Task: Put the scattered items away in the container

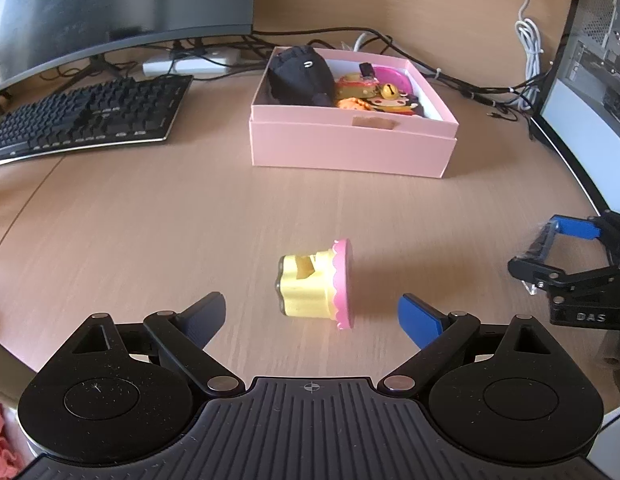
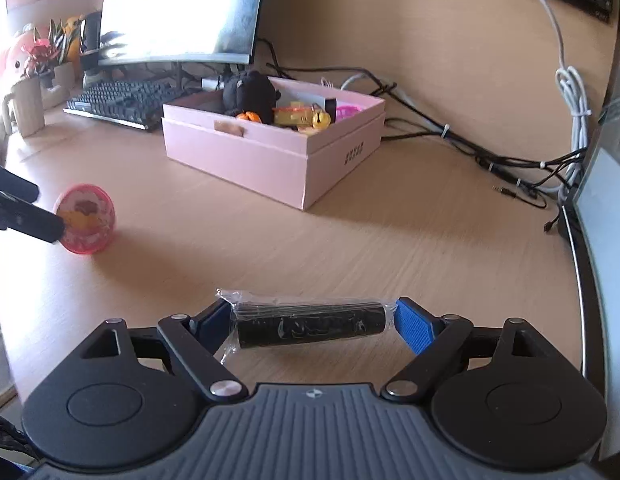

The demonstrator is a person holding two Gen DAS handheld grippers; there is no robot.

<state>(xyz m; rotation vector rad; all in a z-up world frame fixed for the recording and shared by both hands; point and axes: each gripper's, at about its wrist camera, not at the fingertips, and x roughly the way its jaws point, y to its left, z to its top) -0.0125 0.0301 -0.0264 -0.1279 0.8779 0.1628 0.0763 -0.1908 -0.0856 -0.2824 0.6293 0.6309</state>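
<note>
Left gripper (image 1: 312,316) spread wide, jaws released, low over the counter (image 1: 149,232); toppled yellow-and-pink toy (image 1: 316,284) just ahead of the gap, untouched. Right gripper (image 2: 310,320) framing a black roll in clear wrap (image 2: 310,326), jaws at either end, firm grasp impossible to tell. Beyond both, pink box (image 2: 269,152), already loaded with a black plush (image 2: 249,92) and trinkets.

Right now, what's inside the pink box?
The pink box holds a black plush toy, a gold bell, a pink round thing and colourful little toys. Whatever lies underneath them is covered.
</note>
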